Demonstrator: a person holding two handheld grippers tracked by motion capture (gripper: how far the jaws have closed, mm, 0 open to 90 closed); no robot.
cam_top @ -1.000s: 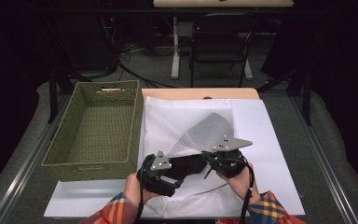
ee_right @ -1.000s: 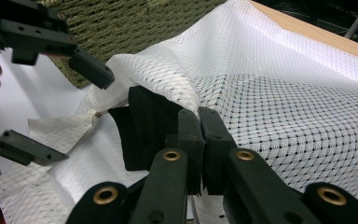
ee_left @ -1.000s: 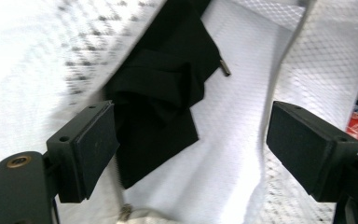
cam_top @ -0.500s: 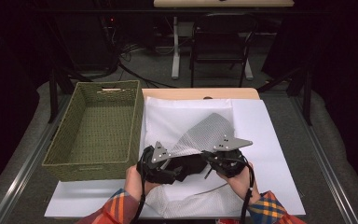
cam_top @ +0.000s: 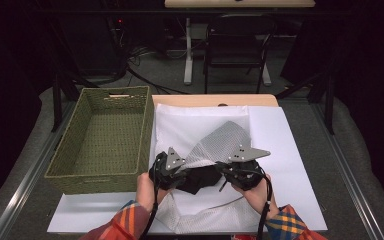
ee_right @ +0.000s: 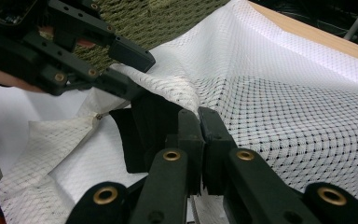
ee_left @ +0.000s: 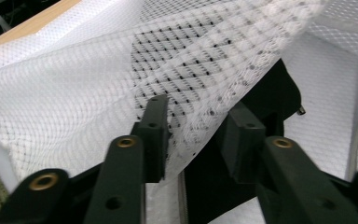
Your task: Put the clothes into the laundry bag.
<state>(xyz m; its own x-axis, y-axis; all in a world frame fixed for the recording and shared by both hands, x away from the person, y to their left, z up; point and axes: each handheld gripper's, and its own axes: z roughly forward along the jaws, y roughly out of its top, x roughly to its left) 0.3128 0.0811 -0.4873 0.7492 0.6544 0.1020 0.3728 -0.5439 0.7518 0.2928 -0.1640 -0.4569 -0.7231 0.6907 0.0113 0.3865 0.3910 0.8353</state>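
White mesh point(cam_top: 220, 145) lifted mid-frame over a white sheet point(cam_top: 290, 165) on a wooden table point(cam_top: 215, 100).
Right gripper point(ee_right: 199, 122) pinches the mesh; left gripper point(ee_left: 193, 128) spread around its edge; basket point(cam_top: 105, 140) left, dark room behind.

I see a white mesh bag point(cam_top: 220, 142) over a black item point(cam_top: 200, 179), and an olive-green woven basket point(cam_top: 102, 137) at left.

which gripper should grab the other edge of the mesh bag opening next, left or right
Left. The right gripper is shut on the mesh bag edge, so it is busy. The left gripper has its jaws apart with the mesh edge lying between them, apparently ready to close.
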